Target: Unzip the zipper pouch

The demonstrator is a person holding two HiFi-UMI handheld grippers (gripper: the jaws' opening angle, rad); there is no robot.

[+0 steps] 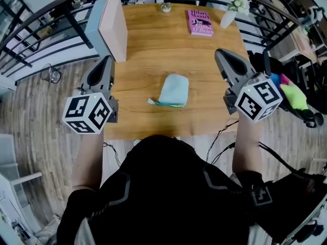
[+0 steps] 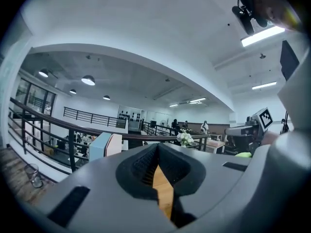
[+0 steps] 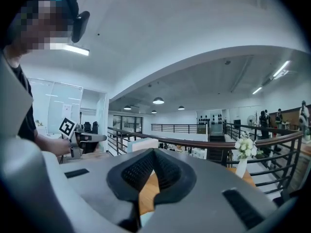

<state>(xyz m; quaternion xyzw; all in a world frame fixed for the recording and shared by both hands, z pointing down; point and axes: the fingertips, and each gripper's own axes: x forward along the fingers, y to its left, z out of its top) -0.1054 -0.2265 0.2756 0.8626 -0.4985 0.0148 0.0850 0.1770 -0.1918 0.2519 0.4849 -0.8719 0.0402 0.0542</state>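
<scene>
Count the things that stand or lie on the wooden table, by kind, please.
Zipper pouch: 1
Pink book: 1
Vase of white flowers: 1
Upright pink-and-blue box: 1
Small object at the far edge, too small to name: 1
Total: 5

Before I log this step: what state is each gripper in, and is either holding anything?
Left gripper: shut, holding nothing.
Right gripper: shut, holding nothing.

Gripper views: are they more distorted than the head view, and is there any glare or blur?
Left gripper view: strong fisheye, black corners, ceiling arched; the strip light glares white. Right gripper view: same curve and dark corners, railing bowed; a mosaic patch sits top left. Head view: bending mostly at the edges, even light, pouch sharp on the table.
</scene>
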